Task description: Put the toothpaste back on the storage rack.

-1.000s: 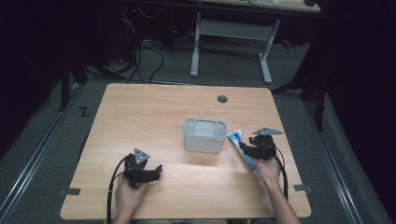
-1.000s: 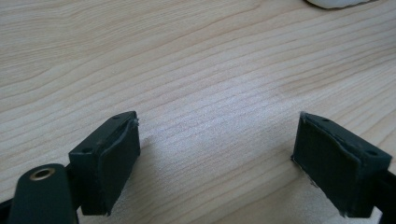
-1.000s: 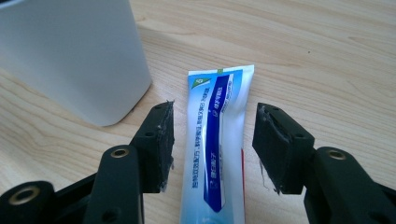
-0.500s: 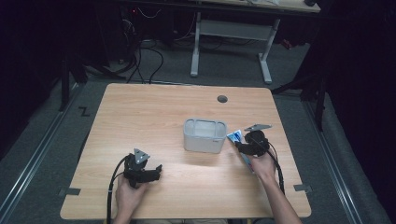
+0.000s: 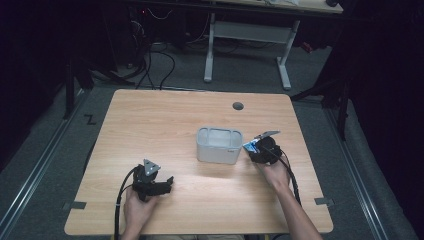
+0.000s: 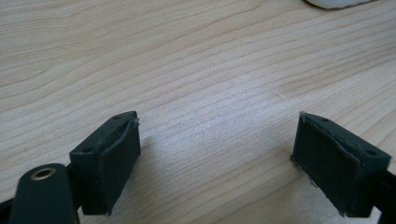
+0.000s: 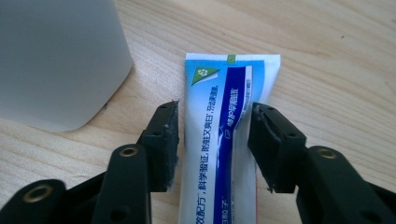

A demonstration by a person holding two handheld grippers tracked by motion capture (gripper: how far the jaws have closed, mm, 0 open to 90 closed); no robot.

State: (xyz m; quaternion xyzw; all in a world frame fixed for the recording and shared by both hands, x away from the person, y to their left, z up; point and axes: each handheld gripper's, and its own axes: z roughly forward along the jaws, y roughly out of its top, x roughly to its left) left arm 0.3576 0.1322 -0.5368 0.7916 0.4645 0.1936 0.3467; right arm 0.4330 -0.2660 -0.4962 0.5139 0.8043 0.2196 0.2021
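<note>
Grey tub (image 7: pixel 56 60) upper left of frame, just beside toothpaste tube (image 7: pixel 224 121) flat on worktop (image 7: pixel 336 70). My right gripper (image 7: pixel 212 144) jaws closing in, straddling tube, not clamped yet. Left gripper (image 6: pixel 217 163) jaws wide, empty.

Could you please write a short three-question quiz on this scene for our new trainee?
1. True or false: the toothpaste tube lies between the right gripper's jaws.
2. What stands beside the tube? A) a white tub B) a red mug C) a book
3. What lies between the left gripper's jaws?

Key: 1 true; the jaws have just been closing in on the tube. 2 A. 3 nothing, just the bare table.
</note>
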